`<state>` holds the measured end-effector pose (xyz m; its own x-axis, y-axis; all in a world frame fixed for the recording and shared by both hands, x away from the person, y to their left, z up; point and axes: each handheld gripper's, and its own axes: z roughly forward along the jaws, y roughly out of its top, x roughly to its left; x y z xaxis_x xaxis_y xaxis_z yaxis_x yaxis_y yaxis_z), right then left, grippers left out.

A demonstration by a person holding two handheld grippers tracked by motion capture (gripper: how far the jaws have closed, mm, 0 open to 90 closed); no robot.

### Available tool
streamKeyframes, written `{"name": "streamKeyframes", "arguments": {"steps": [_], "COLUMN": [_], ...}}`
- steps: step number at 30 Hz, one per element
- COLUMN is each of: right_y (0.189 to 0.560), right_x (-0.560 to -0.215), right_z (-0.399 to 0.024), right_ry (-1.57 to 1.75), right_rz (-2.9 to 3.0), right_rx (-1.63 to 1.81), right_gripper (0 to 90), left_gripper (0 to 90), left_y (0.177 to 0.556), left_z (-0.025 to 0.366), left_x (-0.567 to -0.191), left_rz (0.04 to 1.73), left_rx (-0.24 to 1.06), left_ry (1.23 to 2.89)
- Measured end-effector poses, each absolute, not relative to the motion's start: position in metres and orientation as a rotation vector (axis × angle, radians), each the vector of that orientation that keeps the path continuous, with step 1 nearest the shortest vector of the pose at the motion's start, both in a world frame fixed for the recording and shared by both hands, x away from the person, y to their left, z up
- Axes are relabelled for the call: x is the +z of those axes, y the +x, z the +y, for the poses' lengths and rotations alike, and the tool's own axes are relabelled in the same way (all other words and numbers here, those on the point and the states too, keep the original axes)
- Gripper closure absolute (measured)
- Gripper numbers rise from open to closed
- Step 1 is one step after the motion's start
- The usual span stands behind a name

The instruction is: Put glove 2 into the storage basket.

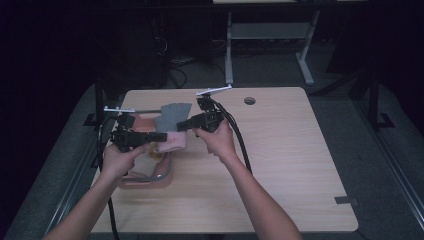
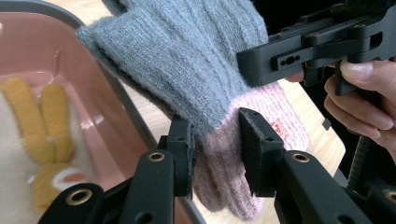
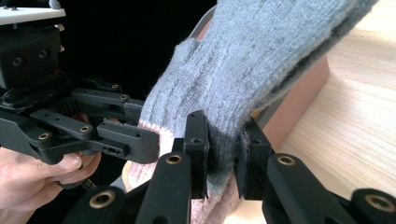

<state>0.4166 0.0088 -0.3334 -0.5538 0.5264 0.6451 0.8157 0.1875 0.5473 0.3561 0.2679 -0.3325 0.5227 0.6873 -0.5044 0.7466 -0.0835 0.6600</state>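
A knit glove, grey (image 1: pixel 172 116) with a pink cuff (image 1: pixel 176 142), hangs stretched between both grippers above the back left of the table. My left gripper (image 1: pixel 161 136) is shut on the pink cuff (image 2: pixel 219 154), with the fabric pressed between its pads (image 2: pixel 184 156). My right gripper (image 1: pixel 182 125) is shut on the grey part (image 3: pixel 261 60), and a fold of knit is pinched between its jaws. In the left gripper view the right gripper (image 2: pixel 261 60) crosses the upper right. The left gripper (image 3: pixel 135 140) reaches in from the left in the right gripper view.
A pink tub with a grey rim (image 1: pixel 159 176) sits under the glove at the table's left edge. It holds a cream cloth with a yellow rabbit figure (image 2: pixel 49 140). The wooden table (image 1: pixel 285 160) has a round hole (image 1: pixel 249 100) at the back. A desk frame (image 1: pixel 229 55) stands behind.
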Motion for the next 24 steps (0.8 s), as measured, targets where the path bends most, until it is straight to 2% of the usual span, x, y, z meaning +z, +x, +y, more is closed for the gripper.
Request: {"name": "streamKeyframes", "arguments": {"steps": [24], "right_y": [0.428], "right_x": [-0.342], "right_z": [0.051], "right_ry": [-1.219], "right_rz": [-2.155], "right_rx": [-1.270], "right_gripper": [76.7], "left_gripper": [67.8], "left_y": [0.352], "left_z": [0.305], "left_x": [-0.337], "left_rz": [1.262], "left_rx": [-0.034], "left_ry": [1.785]}}
